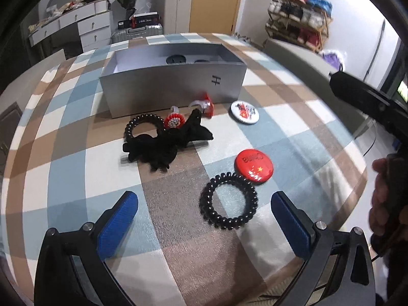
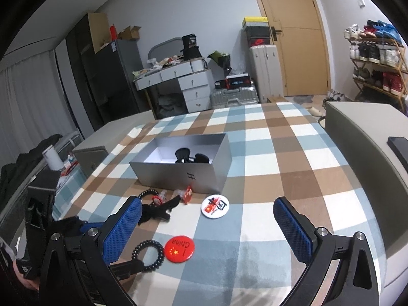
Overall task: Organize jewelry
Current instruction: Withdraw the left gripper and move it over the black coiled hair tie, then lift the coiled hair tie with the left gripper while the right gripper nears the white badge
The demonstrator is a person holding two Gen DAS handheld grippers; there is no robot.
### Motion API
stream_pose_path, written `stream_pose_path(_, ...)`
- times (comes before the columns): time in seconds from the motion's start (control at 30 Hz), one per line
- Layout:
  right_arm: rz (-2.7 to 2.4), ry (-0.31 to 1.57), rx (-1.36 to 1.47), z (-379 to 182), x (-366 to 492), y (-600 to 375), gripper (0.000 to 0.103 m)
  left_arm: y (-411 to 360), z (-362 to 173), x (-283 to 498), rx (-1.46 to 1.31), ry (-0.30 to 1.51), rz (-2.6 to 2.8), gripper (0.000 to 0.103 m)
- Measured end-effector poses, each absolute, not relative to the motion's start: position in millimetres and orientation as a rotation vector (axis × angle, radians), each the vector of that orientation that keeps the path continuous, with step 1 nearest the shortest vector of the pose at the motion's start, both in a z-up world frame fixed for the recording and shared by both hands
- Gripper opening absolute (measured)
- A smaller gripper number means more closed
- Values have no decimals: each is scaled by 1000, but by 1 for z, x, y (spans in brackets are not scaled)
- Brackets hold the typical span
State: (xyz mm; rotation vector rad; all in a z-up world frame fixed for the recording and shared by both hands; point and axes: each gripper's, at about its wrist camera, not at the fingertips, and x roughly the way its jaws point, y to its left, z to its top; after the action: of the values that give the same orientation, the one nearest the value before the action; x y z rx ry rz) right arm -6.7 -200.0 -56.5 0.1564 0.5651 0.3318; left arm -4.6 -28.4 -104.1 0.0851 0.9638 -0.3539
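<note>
Both claws, left (image 1: 204, 211) and right (image 2: 207, 219), gape empty over checked tablecloth (image 2: 267, 137); cluttered bedroom beyond.

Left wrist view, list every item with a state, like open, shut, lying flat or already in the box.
Box: open, no lid on.
Claw clips: inside box.
Near hair tie: flat on tablecloth, untouched.
Red badge: face up.
White badge: face up.
Left gripper: open, empty.
Right gripper: open, empty.

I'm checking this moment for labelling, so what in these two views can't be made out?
- Left wrist view: contents of the silver box, hidden by its front wall.
- Right wrist view: dark items in the box, too small to identify.
- Both views: the small red trinkets, blurred.
- Right wrist view: nearer black coil hair tie, partly covered.
</note>
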Motion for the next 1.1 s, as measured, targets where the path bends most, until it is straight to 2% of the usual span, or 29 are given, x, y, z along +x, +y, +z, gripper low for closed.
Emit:
stream_pose_path(0.4,346,598,166,-67,-5,-208,103,-37,-111,0,127,1024,-402,100)
stream_pose_path(0.47,345,595,157,-67,-6,-208,103,-36,-110,0,119,1032,-422,93)
stream_pose_path(0.53,340,599,146,-68,-6,-208,103,-38,-110,-1,129,1038,-440,78)
stream_pose_path(0.57,338,602,142,-69,-6,-208,103,-39,-109,-2,143,1033,-441,73)
stream_pose_path(0.6,337,603,138,-69,-6,-208,103,-40,-108,-3,157,1028,-442,64)
stream_pose_path(0.67,331,607,133,-70,-5,-208,103,-41,-108,-4,166,1023,-455,54)
stream_pose_path(0.7,327,611,134,-71,-5,-208,103,-42,-107,-4,161,1024,-468,44)
stream_pose_path(0.8,332,621,144,-71,-4,-210,103,-41,-106,-4,152,1029,-494,39)
stream_pose_path(0.93,344,626,149,-71,-1,-211,103,-36,-104,-4,134,1015,-491,37)
stream_pose_path(0.97,344,628,146,-71,0,-211,103,-34,-103,-3,130,1010,-483,32)
stream_pose_path(1.0,345,634,139,-72,3,-211,103,-32,-102,-3,123,1007,-477,21)
stream_pose_path(1.1,354,664,125,-75,13,-208,103,-25,-100,-1,97,1008,-486,21)
